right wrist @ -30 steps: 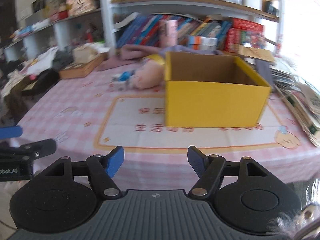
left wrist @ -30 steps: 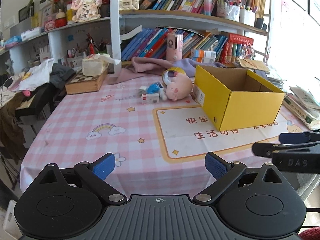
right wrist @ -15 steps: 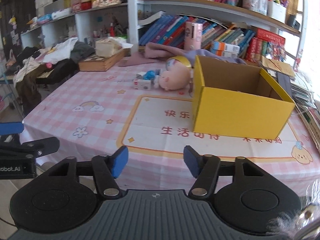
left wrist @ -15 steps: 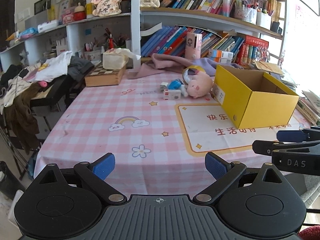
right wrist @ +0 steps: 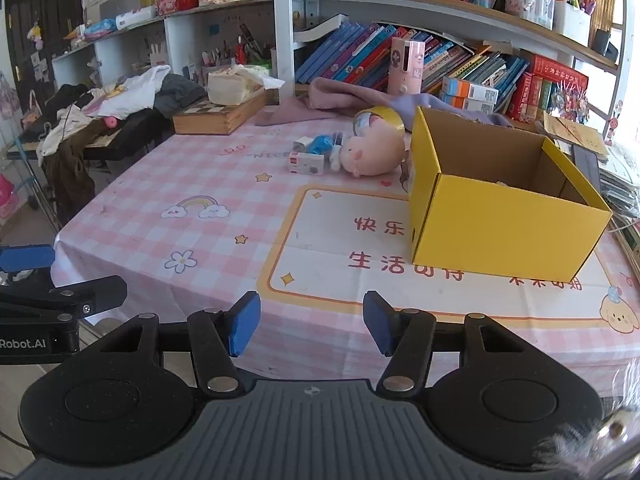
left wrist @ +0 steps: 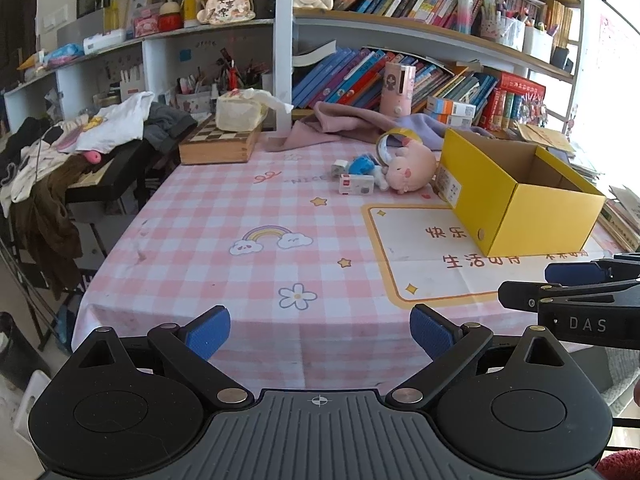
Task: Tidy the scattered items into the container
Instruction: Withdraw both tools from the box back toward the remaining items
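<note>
The bookshelf [left wrist: 400, 28] fills the top of my view behind the table [left wrist: 224, 248], whose pink checked cloth lies bare across the middle and lower left, down to the near edge just above my claws. The yellow box [right wrist: 492, 216] stands open at centre right on the table, nothing blocking its near side. Touching its left wall is the pink doll head [right wrist: 374, 154], with a tape roll [right wrist: 378, 118] behind it. Just left of the head huddle a blue toy [right wrist: 322, 145] and a small white box [right wrist: 306, 165]. My left claw [left wrist: 320, 334] is spread wide and empty. My right claw [right wrist: 311, 322] has just been narrowing, with nothing between its pads.
</note>
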The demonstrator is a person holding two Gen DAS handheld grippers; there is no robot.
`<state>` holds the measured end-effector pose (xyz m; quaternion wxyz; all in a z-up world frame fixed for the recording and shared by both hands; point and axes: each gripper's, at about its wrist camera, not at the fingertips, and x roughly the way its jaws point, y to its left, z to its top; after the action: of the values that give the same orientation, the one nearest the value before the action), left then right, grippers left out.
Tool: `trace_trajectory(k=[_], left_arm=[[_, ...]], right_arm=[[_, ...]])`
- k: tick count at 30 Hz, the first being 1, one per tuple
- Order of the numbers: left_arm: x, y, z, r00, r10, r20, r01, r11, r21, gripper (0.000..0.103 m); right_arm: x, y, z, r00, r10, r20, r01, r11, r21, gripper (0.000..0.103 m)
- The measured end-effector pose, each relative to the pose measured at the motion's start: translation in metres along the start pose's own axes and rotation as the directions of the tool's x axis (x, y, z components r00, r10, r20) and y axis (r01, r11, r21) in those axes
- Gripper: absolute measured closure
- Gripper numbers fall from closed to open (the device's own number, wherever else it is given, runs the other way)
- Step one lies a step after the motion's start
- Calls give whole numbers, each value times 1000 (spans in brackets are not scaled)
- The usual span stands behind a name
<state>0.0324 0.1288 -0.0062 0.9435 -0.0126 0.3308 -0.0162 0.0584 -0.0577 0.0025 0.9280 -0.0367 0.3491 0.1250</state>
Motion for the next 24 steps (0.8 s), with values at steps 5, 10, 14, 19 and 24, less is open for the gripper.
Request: trace_trajectory(k=[5, 10, 14, 19, 24], left_arm=[[7, -1, 1, 1000, -8, -12, 8, 1000, -3, 5], [15, -5, 4, 1000, -8, -20, 8, 1000, 8, 5], [24, -9, 6, 1000, -2, -29, 3, 1000, 24, 5], [40, -12, 17, 999, 8, -33, -7, 999, 39, 5], [65, -17, 30, 999, 0, -52, 3, 998, 64, 5]], right_arm=[[5, 1, 3, 1000, 0, -10, 0, 1000, -24, 48], [13, -4, 5, 1000, -3, -23, 3, 1000, -15, 48], [23, -8, 6, 999, -11, -30, 11, 1000, -14, 48], [45, -16, 15, 999, -13, -52, 13, 1000, -7, 47], [68, -24, 32, 998, -15, -63, 16, 1000, 8, 47]])
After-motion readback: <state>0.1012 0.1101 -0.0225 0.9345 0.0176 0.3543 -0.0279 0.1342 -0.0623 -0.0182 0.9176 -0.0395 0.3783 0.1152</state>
